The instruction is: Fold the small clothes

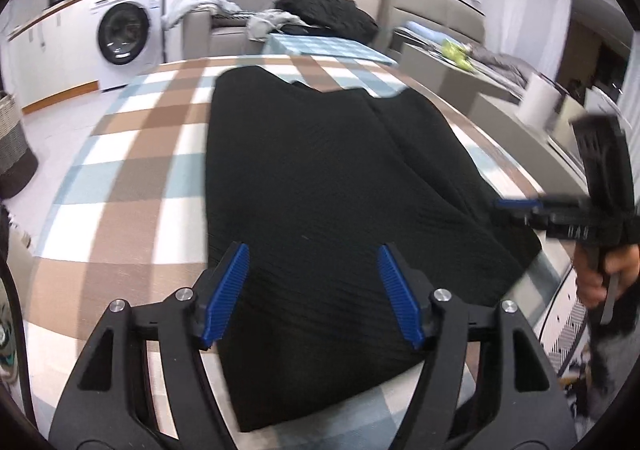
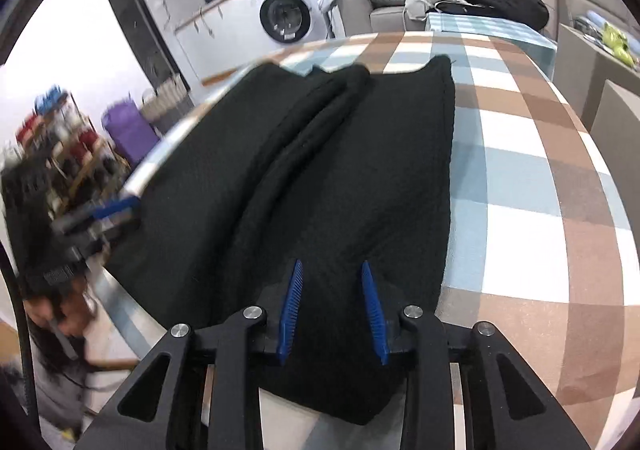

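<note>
We have one black cloth lying on the table, which has a checked cover of brown, white and pale blue. It lies near the table's edge. Both long sides look turned in toward the middle, and a rolled ridge runs down its length in the right wrist view. So we think the side folds are done. What is left, we think, is to fold it end to end and put it away. It is not yet a small, neat stack.

Our left gripper has its two blue pads wide apart, over the near end of the cloth. Nothing is pinched in it. Our right gripper has its pads closer together, with a clear gap, over the other near corner. The cloth lies under them, but the pads do not look pressed on it, so we think it is let go.

Now we count. One cloth on this table. Two grippers. One hand shows on the right gripper's handle.

Farther off we see one washing machine, one sofa with one big black heap on it, and one white roll beside the table.
</note>
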`<state>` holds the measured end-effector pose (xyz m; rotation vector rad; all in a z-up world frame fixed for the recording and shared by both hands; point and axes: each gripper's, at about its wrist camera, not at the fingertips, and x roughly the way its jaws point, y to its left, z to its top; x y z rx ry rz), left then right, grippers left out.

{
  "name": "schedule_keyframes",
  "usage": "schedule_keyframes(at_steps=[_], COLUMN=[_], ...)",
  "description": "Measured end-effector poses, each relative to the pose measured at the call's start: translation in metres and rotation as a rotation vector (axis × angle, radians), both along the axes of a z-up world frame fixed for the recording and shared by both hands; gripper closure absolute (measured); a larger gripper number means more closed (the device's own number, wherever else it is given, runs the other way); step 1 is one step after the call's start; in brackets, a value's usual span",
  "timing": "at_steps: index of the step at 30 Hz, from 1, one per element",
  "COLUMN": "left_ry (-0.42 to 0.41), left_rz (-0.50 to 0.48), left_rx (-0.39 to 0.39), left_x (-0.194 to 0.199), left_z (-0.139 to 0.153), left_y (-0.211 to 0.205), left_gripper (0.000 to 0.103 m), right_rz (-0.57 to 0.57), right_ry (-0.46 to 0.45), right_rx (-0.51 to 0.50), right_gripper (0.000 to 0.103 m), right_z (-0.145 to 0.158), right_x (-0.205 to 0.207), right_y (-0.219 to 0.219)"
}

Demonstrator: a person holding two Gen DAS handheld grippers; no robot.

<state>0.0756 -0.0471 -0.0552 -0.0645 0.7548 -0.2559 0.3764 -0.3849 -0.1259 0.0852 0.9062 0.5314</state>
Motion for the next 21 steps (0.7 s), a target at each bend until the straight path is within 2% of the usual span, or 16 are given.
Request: schedule_keyframes(at_steps=[3,5,8,12,14,16,18,21], left_ry=[0.017,0.037,0.031,0.039,0.037,0.028,0.016,0.004], left_rz=[-0.033,-0.043,-0.065,-0.055,-0.029,-0.002,0.035,0.072], left_rx=[-0.001,0.006,0.043,-0.014,-0.057,-0.084,-0.109,-0.155], left_x=[-0.002,-0.002,-0.004,-0.002,0.0,0.002,0.002,0.002], left_z=[-0.008,-0.014,-0.018,-0.015,-0.012,-0.009,-0.007,-0.004], left_y=[-0.009,-0.014,-0.02,-0.009,0.001,0.01,0.021,0.034], left_gripper=[0.038,0.037,0.034,0.033,0.033,0.034,0.034,0.034], right_rz=[-0.019,0.006,0.052,0.064,0.041,0.028,0.036,0.034], right_ry=[-0.049,-0.038,0.015,0.133,0.131,0.128,0.165,0.135], right_rx=[0.066,0.097,0.143,0.215,0.24,0.28,0.301,0.278], right_gripper=[0.068,0.063,0.062,0.062,0.062,0.067,0.086,0.093], right_z=[0.016,0.021,0.014,-0.011,-0.017,-0.018,-0.021,-0.018], right_x=[-0.001,0.004,0.023,0.059,0.07,0.083,0.093,0.095], right_y=[-0.002,0.004,0.022,0.049,0.055,0.059,0.066,0.072])
